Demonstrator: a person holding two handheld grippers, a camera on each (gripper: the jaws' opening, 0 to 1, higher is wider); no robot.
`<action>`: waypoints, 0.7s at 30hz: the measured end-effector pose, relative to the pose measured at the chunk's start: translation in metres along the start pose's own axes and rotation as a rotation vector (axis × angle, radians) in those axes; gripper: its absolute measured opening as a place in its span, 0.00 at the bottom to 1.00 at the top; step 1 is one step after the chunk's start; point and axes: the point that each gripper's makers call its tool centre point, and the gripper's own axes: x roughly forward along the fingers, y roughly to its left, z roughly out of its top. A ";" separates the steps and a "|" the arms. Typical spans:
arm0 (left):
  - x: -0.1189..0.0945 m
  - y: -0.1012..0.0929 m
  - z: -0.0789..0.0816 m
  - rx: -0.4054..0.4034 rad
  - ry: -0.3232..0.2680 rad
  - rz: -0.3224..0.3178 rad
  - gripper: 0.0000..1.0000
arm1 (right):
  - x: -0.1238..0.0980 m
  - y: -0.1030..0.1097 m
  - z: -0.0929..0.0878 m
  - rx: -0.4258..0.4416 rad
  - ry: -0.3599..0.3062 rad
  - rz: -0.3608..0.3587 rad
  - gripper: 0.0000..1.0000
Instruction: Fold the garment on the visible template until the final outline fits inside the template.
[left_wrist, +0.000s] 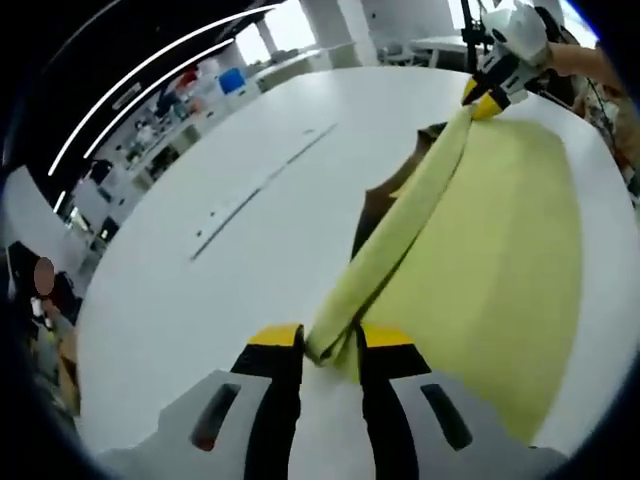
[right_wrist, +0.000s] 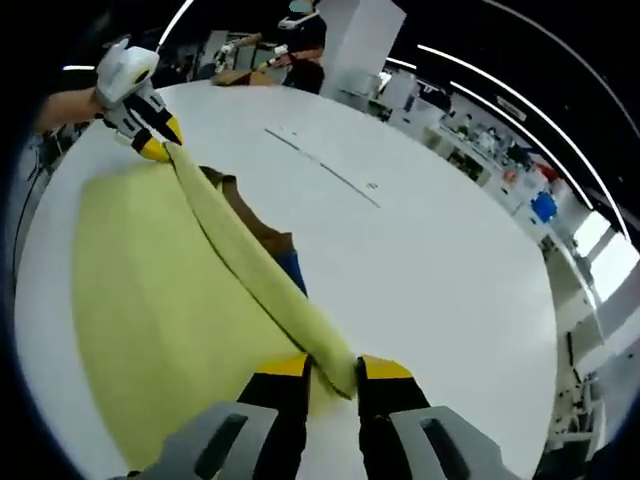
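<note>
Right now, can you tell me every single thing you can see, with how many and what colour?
Garment: one, pale yellow, spread on the table, one edge lifted and stretched taut between the two grippers.
Brown thing: one, brown, flat on the table, partly under the garment's lifted edge; I cannot tell what it is.
Blue patch: one, blue, peeking out beside the brown thing, under the lifted edge.
Table: one, white, under everything, with a thin dark line across it.
Room behind: shelves, white desks and a person in dark clothes, too small to list.
Left gripper: one, black and yellow, pinching one end of the edge.
Right gripper: one, black and yellow, pinching the other end.
</note>
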 end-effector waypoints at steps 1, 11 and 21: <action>-0.001 -0.001 0.000 -0.001 -0.004 -0.002 0.21 | -0.001 0.001 0.000 -0.010 -0.002 -0.001 0.19; 0.004 0.005 -0.007 0.025 -0.006 0.024 0.18 | 0.000 -0.003 -0.002 -0.113 -0.011 -0.036 0.11; 0.002 0.013 -0.012 0.056 -0.010 0.062 0.05 | 0.002 -0.007 -0.006 -0.137 0.004 -0.064 0.00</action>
